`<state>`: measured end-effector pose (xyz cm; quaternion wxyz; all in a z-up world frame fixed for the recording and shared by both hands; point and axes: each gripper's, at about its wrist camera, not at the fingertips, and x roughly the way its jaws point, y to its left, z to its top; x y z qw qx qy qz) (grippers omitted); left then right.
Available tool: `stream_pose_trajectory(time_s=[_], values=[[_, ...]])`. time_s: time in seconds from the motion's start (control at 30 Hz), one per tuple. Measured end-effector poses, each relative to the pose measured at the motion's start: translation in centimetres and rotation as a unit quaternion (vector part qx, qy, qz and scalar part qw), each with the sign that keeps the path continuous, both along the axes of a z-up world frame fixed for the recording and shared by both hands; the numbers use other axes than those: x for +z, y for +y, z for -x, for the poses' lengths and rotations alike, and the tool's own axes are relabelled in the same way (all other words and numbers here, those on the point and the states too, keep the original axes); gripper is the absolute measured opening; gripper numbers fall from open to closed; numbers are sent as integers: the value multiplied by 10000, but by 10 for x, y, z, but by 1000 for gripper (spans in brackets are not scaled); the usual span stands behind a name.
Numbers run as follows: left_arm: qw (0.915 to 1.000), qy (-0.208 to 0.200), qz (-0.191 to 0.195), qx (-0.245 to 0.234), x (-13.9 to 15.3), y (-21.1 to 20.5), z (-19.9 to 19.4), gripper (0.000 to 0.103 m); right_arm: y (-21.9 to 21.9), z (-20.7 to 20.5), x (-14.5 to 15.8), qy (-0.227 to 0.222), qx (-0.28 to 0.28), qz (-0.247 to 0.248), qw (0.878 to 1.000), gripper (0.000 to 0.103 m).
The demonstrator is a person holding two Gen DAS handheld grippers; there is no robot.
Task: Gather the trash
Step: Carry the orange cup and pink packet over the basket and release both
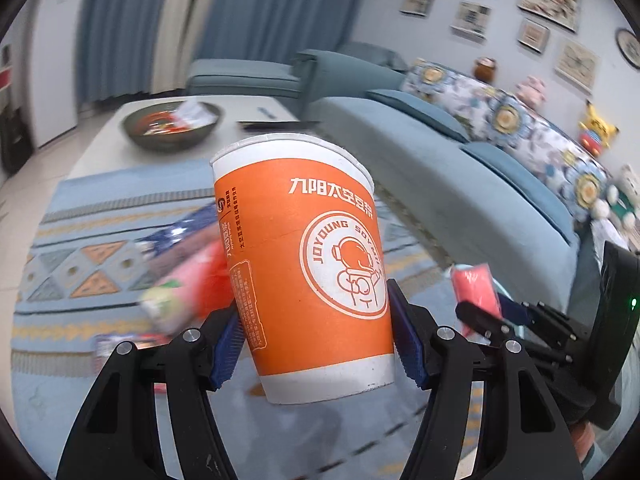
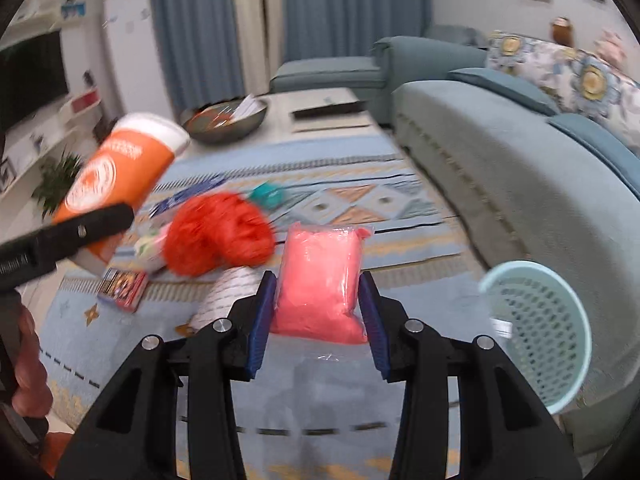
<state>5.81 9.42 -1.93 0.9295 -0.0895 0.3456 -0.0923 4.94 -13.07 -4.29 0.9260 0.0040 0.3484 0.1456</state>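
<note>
While the left gripper (image 1: 316, 344) pinches an orange Joyoung soymilk paper cup (image 1: 304, 264), its inside hidden, a dark bowl (image 2: 224, 122) of wrappers sits on the coffee table (image 2: 320, 120). Rightward, the right gripper (image 2: 316, 312) clamps a pink plastic packet (image 2: 320, 280); beside the sofa (image 2: 500, 168), a mint mesh wastebasket (image 2: 540, 328) stands on the floor.

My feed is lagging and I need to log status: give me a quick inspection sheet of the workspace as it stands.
Surface: patterned blue rug on the floor.
Job's things: orange paper cup; pink plastic-wrapped packet; pale blue perforated plastic basket beside the sofa.
Clutter: red mesh bundle, small printed box, teal lump, other wrappers.
Grippers: left gripper clamps the cup; right gripper clamps the packet.
Cables: nothing seen.
Surroundings: grey-blue sofa, coffee table with dark bowl, curtains.
</note>
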Motion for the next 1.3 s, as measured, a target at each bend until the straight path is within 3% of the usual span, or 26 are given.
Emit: stream_pose_trajectory(time_s=[0.33, 0.47, 0.63, 0.83, 1.03, 1.07, 1.13, 1.3], values=[[9944, -90, -322, -1007, 7, -138, -31, 62, -132, -8, -2, -54, -1225, -148, 9923, 39], [9893, 100, -406, -1396, -11, -189, -47, 62, -179, -11, -20, 48, -1577, -58, 9875, 39], [9756, 400, -874, -1974, -49, -253, -65, 63, -211, -14, -48, 205, -1792, 110, 9835, 39], [9676, 860, -873, -2208, -88, -282, -86, 63, -240, -32, -97, 731, -2035, 64, 9763, 40], [9634, 1127, -831, -2287, -106, -299, -98, 67, -243, -46, -124, 1033, -2099, 152, 9721, 41], [9639, 1147, -802, -2267, -107, -298, -99, 71, -243, -48, -127, 1076, -2131, 231, 9708, 44], [9657, 1144, -739, -2212, -106, -297, -100, 75, -247, -54, -131, 1152, -2223, 316, 9676, 70], [9679, 1086, -726, -2145, -100, -280, -92, 75, -250, -51, -126, 1139, -2321, 349, 9654, 71]])
